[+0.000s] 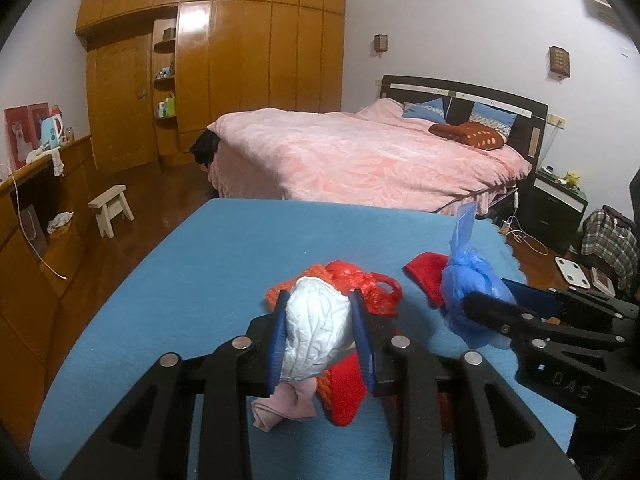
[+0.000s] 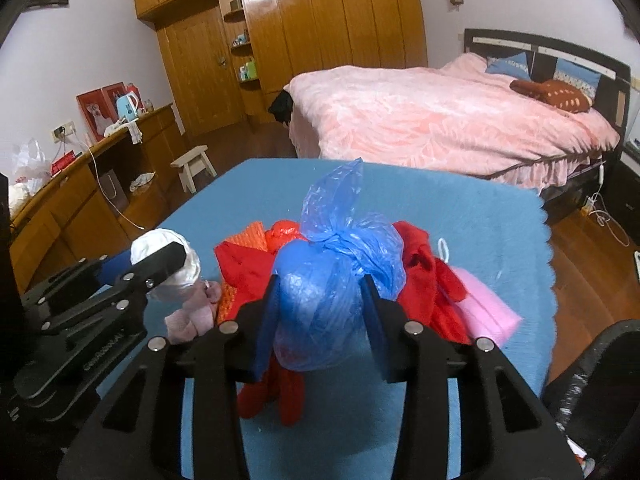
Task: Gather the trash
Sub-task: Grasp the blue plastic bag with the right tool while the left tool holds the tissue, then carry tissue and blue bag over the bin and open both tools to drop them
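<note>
My left gripper (image 1: 320,300) is shut on a crumpled white plastic bag (image 1: 316,332), held just above the blue-covered table (image 1: 192,280). My right gripper (image 2: 320,280) is shut on a knotted blue plastic bag (image 2: 332,280). Both bags show in the other view too: the white bag (image 2: 180,268) at the left, the blue bag (image 1: 472,276) at the right. Under and around them lies a pile of red clothes (image 2: 420,276), an orange knit piece (image 1: 316,274), a red plastic bag (image 1: 360,280), a pale pink sock (image 1: 284,404) and a bright pink cloth (image 2: 486,308).
A bed with a pink cover (image 1: 360,156) stands beyond the table. A wooden wardrobe (image 1: 240,56) fills the far wall. A small white stool (image 1: 112,208) stands on the wood floor at the left, beside a long wooden desk (image 2: 80,200). A black chair edge (image 2: 592,384) is at lower right.
</note>
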Demonstrator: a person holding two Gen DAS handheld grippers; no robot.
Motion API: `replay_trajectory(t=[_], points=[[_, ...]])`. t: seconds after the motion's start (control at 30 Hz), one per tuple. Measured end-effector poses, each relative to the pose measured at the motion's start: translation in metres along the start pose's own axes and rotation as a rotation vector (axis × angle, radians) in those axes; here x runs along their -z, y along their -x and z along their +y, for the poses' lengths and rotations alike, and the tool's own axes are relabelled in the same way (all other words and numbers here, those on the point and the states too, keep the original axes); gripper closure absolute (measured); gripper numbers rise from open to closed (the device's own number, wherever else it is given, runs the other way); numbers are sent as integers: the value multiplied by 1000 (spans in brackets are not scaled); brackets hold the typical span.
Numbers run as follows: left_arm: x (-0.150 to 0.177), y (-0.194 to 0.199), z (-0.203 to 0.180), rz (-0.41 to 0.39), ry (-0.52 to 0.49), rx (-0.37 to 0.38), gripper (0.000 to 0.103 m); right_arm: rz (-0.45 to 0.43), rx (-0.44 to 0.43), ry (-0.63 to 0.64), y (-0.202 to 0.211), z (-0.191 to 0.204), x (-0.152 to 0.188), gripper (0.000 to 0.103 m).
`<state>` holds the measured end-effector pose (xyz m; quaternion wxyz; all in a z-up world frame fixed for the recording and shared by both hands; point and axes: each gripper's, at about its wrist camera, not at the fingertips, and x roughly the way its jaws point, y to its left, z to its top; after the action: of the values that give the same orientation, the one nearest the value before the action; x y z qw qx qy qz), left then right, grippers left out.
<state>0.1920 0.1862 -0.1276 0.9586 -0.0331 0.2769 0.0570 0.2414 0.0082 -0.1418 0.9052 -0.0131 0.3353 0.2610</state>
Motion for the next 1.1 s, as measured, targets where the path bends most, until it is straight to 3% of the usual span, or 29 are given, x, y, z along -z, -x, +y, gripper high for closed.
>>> replay_trajectory(t=[0.4, 1.1], points=[[-5, 27, -38, -23, -26, 69, 73, -68, 55, -18, 63, -24, 4, 64], [-3, 64, -167, -37, -146, 298, 73, -129, 270, -121, 179, -112, 52, 64]])
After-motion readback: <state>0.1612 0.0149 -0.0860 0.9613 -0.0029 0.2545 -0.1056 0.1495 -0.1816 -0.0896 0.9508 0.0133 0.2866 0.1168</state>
